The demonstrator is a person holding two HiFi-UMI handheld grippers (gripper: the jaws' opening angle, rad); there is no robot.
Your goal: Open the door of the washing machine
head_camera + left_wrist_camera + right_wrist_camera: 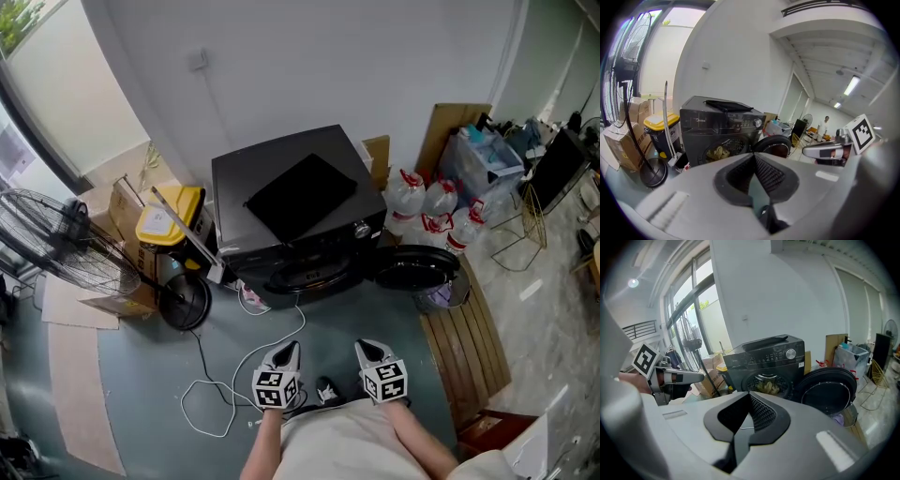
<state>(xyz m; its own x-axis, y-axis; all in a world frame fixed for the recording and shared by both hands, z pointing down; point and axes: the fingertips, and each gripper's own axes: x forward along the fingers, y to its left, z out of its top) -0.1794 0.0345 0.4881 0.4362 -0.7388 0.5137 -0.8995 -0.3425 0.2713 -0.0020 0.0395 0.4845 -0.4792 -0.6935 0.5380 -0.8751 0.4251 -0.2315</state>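
The black washing machine (291, 202) stands against the wall, and its round door (417, 267) is swung wide open to the right. Clothes show inside the drum (768, 387). My left gripper (289, 349) and right gripper (368, 349) are held side by side close to the person's body, well short of the machine, both shut and holding nothing. In the left gripper view the shut left gripper (753, 155) points at the machine (719, 131) and the door (774, 145). The right gripper (749, 394) likewise faces the machine (768, 364), with the open door (829, 392) to its right.
A standing fan (56, 234), a yellow-lidded bin (169, 220) and cardboard boxes stand left of the machine. Water jugs (427, 211) and a clutter of items sit at the right. A white cable (220, 394) lies on the floor. A wooden pallet (464, 337) lies under the open door.
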